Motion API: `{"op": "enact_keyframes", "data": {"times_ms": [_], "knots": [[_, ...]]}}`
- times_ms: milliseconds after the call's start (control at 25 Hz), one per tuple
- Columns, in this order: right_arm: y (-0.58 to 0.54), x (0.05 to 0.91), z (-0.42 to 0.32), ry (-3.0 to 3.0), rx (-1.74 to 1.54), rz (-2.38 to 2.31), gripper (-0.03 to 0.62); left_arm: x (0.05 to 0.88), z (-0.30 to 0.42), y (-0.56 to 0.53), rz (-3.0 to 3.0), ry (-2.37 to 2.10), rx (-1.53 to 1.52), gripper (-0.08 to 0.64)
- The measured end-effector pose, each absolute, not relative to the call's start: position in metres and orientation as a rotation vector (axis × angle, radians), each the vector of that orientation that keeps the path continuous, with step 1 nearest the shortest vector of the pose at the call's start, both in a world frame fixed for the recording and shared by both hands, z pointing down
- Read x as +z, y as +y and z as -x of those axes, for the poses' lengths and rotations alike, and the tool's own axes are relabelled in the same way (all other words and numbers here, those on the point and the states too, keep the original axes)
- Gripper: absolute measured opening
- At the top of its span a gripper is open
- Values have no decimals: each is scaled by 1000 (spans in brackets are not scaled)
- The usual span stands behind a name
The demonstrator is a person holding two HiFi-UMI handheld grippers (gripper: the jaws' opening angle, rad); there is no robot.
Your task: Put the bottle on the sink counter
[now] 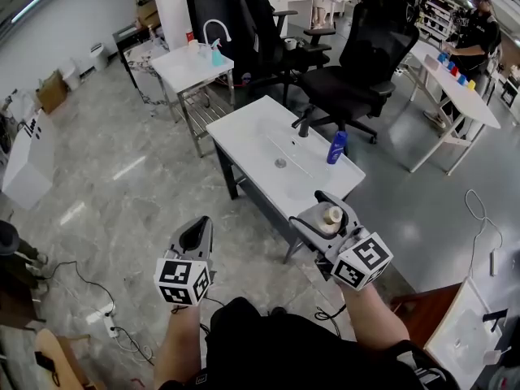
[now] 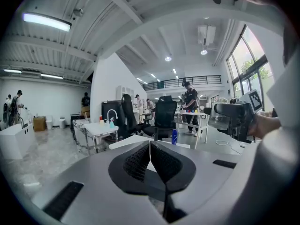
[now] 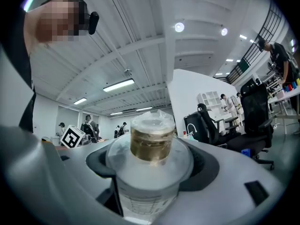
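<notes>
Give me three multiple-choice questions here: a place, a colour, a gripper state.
1. Where is the tall blue bottle? A) on the white sink counter B) on the floor C) on a black chair
2. What colour caps the clear round bottle in the right gripper? A) red B) golden brown C) green
3. The left gripper has its jaws: A) wide apart B) shut on a bottle C) shut on nothing

1 A: it stands beside the basin.
2 B: the right gripper view shows the cap.
3 C: its pads meet, nothing between.
</notes>
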State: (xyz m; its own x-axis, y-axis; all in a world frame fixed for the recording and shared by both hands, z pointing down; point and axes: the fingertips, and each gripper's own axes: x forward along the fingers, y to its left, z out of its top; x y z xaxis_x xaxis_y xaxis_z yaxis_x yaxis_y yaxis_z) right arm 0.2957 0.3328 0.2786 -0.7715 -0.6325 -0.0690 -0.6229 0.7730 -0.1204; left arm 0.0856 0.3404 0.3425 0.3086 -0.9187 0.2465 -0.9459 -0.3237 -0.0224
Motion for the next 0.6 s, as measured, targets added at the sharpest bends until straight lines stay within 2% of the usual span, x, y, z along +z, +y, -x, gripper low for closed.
{"op": "enact_keyframes", "data": {"times_ms": [600], "knots": [[226, 288, -246, 2862, -178, 1045, 357, 359, -34, 230, -2431, -1714, 312, 8]]}}
